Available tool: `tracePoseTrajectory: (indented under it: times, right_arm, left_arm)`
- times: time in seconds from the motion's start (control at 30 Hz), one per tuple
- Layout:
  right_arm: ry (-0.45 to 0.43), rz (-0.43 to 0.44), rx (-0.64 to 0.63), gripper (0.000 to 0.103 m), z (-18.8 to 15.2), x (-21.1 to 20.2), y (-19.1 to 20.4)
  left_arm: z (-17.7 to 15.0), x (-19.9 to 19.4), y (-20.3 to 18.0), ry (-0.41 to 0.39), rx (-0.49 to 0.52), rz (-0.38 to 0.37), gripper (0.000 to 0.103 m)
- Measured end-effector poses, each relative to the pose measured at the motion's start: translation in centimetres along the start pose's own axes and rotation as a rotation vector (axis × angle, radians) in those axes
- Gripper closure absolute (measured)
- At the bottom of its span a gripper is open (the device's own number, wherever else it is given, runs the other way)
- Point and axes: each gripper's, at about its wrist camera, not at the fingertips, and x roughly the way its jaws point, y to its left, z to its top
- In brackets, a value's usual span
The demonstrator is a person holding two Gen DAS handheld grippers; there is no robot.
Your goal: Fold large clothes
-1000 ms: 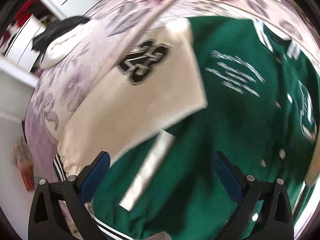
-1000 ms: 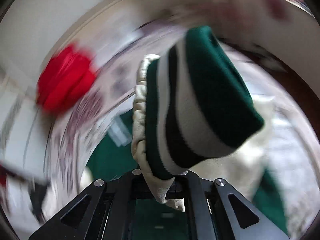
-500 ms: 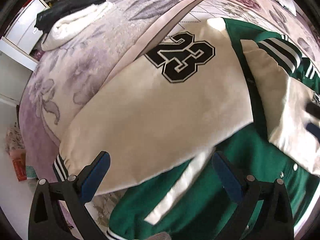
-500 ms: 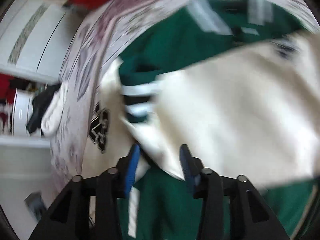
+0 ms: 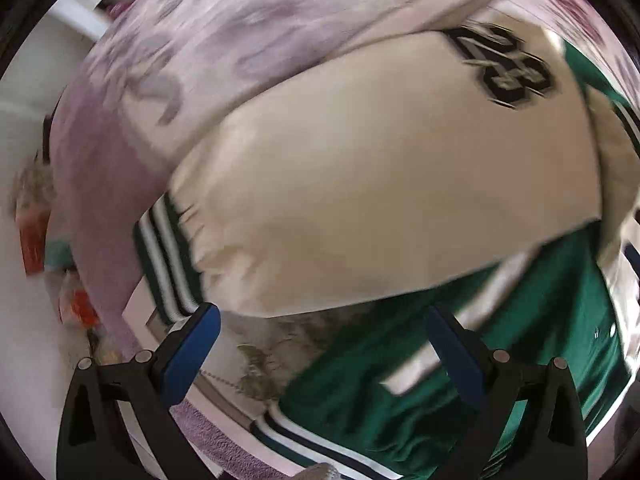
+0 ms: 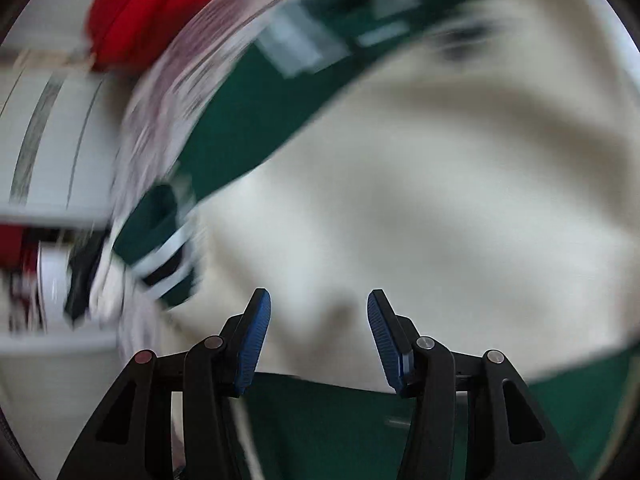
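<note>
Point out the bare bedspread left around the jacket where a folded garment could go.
Free: the purple floral bedspread up-left of the cream sleeve, out to the bed's edge. A smaller bare strip lies between the sleeve's striped cuff and the green hem. Right of that, the green jacket body fills everything.

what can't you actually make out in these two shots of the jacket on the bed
- Left wrist view: the far side of the green jacket is cut off by the right edge; the cream sleeve covers its front.
- Left wrist view: clutter on the floor is too blurred to name.
- Right wrist view: the red thing and the shelves are smeared by motion.
- Right wrist view: the dark mark on the cream sleeve is unreadable.
</note>
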Motion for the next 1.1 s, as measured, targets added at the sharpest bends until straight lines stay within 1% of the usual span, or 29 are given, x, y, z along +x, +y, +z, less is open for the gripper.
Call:
tracePoseTrajectory:
  times: [0.03, 0.07, 0.1, 0.13, 0.2, 0.27, 0.33, 0.37, 0.4, 0.43, 0.47, 0.5, 0.57, 0.63, 0.67, 0.7, 0.73, 0.8, 0.83, 0.87, 0.9, 0.97, 1.03, 1.1]
  right_arm:
    - [0.077, 0.035, -0.063, 0.050, -0.4, 2.4, 2.1]
    - [0.136, 0.038, -0.105, 0.051, -0.7, 4.2, 3.6]
    - [0.182, -0.006, -0.155, 0.051, -1.5, 5.6, 5.2]
    - [0.169, -0.044, -0.189, 0.051, -2.1, 5.6, 6.2]
    - [0.130, -0.024, -0.204, 0.051, -3.2, 3.9, 6.7]
    - [0.096, -0.049, -0.183, 0.051, -5.0, 1.5, 5.8]
    - [0.096, -0.101, -0.146, 0.051, -6.6, -0.5, 4.3]
    - [0.105, -0.124, -0.119, 0.051, -7.5, -1.4, 3.4]
    - [0.110, -0.135, -0.101, 0.051, -8.1, -2.1, 2.8]
    - [0.112, -0.150, -0.083, 0.051, -8.8, -2.5, 2.5]
    - [0.113, -0.171, -0.073, 0.051, -8.9, -2.7, 2.7]
    - [0.112, -0.189, -0.069, 0.051, -8.9, -2.3, 2.8]
    - [0.103, -0.218, -0.066, 0.051, -9.2, -3.0, 1.7]
    - [0.093, -0.237, -0.066, 0.051, -9.3, -2.7, 1.6]
    - [0.091, -0.238, -0.057, 0.051, -9.4, -2.1, 1.8]
    - [0.091, -0.231, -0.041, 0.051, -9.5, -1.7, 1.7]
    - [0.097, -0.210, -0.014, 0.051, -9.5, -1.1, 1.8]
    - [0.104, -0.185, 0.021, 0.051, -9.4, -0.1, 2.2]
    - [0.099, -0.182, 0.020, 0.051, -9.3, 0.3, 2.6]
    - [0.091, -0.185, 0.003, 0.051, -9.2, 0.6, 3.4]
    - [0.085, -0.190, -0.015, 0.051, -9.0, 0.9, 4.2]
    - [0.065, -0.199, -0.063, 0.051, -8.7, 1.5, 6.0]
    - [0.047, -0.179, -0.088, 0.051, -8.2, 1.8, 7.5]
    - [0.024, -0.157, -0.097, 0.051, -7.7, 2.2, 9.0]
  left_arm:
    - [0.0, 0.2, 0.9, 0.008, -0.031, -0.010, 0.000]
    - [0.0, 0.3, 1.8, 0.021, -0.062, -0.029, 0.000]
    - [0.0, 0.4, 2.7, 0.037, -0.094, -0.063, 0.000]
    - [-0.1, 0.5, 3.5, 0.051, -0.123, -0.095, 0.000]
    - [-0.4, 0.9, 5.1, 0.084, -0.198, -0.188, 0.000]
    - [-0.9, 1.8, 6.6, 0.130, -0.286, -0.304, 0.000]
    - [-1.1, 3.7, 7.5, 0.205, -0.382, -0.420, 0.000]
    - [-1.0, 5.2, 7.8, 0.247, -0.448, -0.509, 0.000]
    - [-0.9, 6.0, 8.0, 0.262, -0.485, -0.547, 0.000]
    - [-0.5, 7.0, 8.4, 0.272, -0.545, -0.597, 0.000]
    - [-0.1, 7.6, 8.7, 0.265, -0.582, -0.626, 0.001]
    - [0.4, 8.0, 9.3, 0.254, -0.633, -0.629, 0.003]
    - [1.0, 8.3, 10.7, 0.230, -0.723, -0.644, 0.003]
    - [1.5, 8.2, 12.3, 0.186, -0.814, -0.657, 0.010]
    - [1.9, 8.2, 13.0, 0.182, -0.851, -0.640, 0.021]
    - [2.4, 8.2, 13.7, 0.182, -0.866, -0.617, 0.032]
    - [2.8, 8.1, 13.9, 0.178, -0.865, -0.593, 0.038]
    - [4.7, 7.2, 14.5, 0.146, -0.813, -0.498, 0.080]
    - [5.5, 6.7, 14.8, 0.104, -0.780, -0.467, 0.087]
    - [6.7, 6.1, 14.9, 0.059, -0.733, -0.449, 0.092]
    - [7.8, 5.5, 15.1, 0.019, -0.688, -0.427, 0.096]
    - [10.6, 4.0, 15.5, -0.067, -0.629, -0.386, 0.098]
    - [12.9, 2.4, 16.5, -0.136, -0.607, -0.363, 0.100]
    - [14.1, 1.2, 18.2, -0.197, -0.598, -0.345, 0.101]
